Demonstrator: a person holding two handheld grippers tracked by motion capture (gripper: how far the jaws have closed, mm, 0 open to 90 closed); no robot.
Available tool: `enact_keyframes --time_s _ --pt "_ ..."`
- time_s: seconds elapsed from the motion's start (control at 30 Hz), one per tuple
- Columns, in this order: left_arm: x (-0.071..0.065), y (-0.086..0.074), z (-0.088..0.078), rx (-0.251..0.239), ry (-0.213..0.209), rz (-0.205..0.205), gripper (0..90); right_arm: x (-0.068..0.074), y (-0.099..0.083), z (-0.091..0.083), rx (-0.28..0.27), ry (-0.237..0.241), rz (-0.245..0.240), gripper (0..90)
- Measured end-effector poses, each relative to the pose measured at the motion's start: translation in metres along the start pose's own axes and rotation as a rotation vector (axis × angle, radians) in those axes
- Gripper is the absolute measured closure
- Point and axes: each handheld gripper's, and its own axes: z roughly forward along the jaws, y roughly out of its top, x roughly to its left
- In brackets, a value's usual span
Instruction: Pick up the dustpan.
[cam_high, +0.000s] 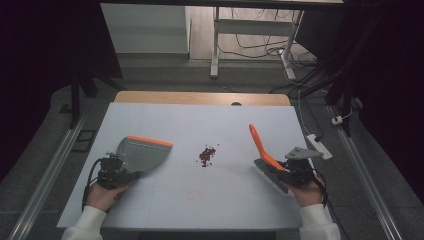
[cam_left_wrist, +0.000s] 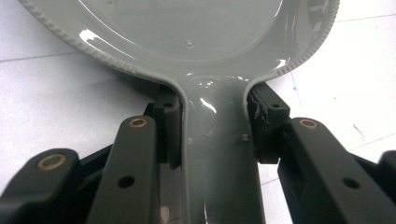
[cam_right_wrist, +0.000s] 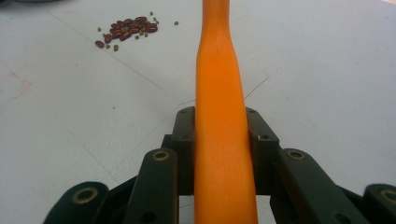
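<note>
Two white-sleeved forearms come in at the bottom of the high view, one hand on each gripper. At the left, the left gripper (cam_high: 119, 171) is clenched on the handle of one grey dustpan (cam_high: 142, 152); the left gripper view shows both black pads pressed against the sides of that narrow grey handle (cam_left_wrist: 215, 144), with the pan's ribbed rim spreading out beyond them. One orange strip runs along the dustpan's front lip, which faces the middle of the table. The pan rests on the white table (cam_high: 165, 122), well apart from the spill.

Near the middle of the table lies one small heap of dark red beans (cam_high: 207, 155), with a few loose ones scattered just beside it. In the right gripper view the same heap (cam_right_wrist: 127, 29) sits up and to the left of the jaws, and several tiny greenish grains are mixed in; the exact count of beans is too fine to tell.

At the right, the right gripper (cam_high: 290, 172) grips one hand brush (cam_high: 263, 150) by its orange handle, both pads tight on it (cam_right_wrist: 222, 140). The handle slants up and away toward the table's far side, while the dark bristles sit low beside the gripper. One grey three-cornered plate tops this gripper.
</note>
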Motion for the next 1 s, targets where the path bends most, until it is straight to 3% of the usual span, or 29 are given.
enact_keyframes --time_s 0.4,1.0 --pt "0.005 -0.001 -0.006 -0.058 -0.041 0.03 61.3 0.001 -0.001 0.003 0.009 0.006 -0.004 70.2" --pt "0.011 0.007 -0.002 -0.125 -0.132 0.124 61.3 0.002 0.0 0.005 0.015 0.0 -0.011 70.2"
